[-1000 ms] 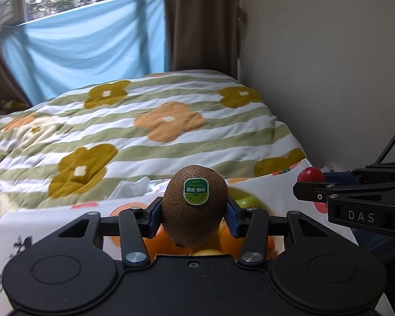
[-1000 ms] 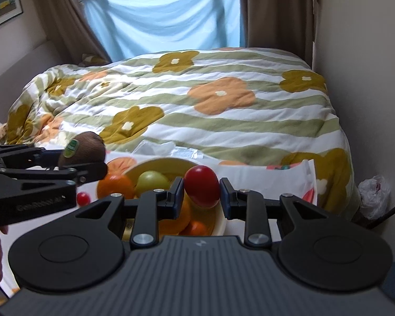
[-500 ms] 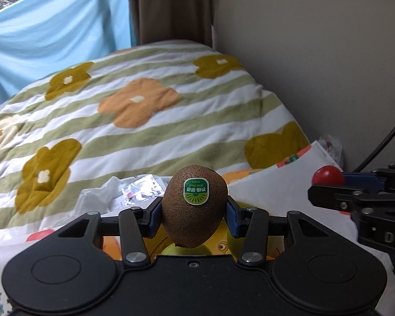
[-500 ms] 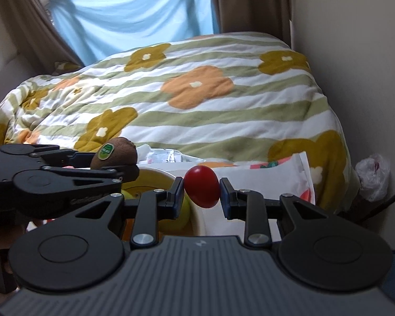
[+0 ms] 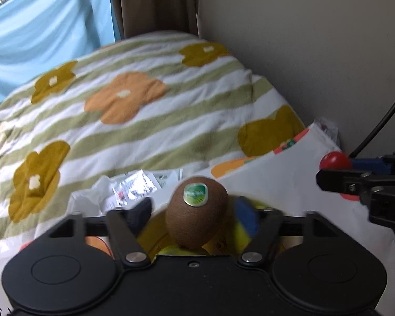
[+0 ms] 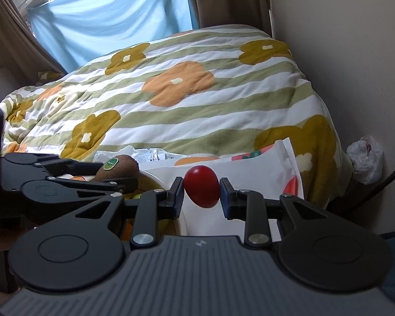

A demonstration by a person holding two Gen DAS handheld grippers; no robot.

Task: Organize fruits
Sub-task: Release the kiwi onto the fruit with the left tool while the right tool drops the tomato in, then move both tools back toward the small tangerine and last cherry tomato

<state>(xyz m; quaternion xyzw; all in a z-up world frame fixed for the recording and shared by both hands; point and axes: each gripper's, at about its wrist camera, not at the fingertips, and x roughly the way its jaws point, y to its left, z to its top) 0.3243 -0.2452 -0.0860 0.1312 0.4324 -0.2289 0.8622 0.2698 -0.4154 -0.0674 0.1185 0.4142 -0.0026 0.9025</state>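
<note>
Two grippers: the left gripper (image 5: 196, 212) is opening, pads clear of a brown kiwi (image 5: 196, 212), while at three o'clock the right gripper (image 6: 202, 190) clamps a red tomato (image 6: 202, 190).

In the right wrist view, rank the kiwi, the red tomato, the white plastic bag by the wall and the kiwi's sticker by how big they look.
1. Kiwi, though partly hidden by the left gripper.
2. Red tomato and white plastic bag: look alike; the bag lies farther away, so unsure.
3. Sticker, clearly smallest.

Brown kiwi (image 5: 196, 216), red tomato (image 6: 202, 190), green-striped floral quilt (image 6: 197, 100)
</note>
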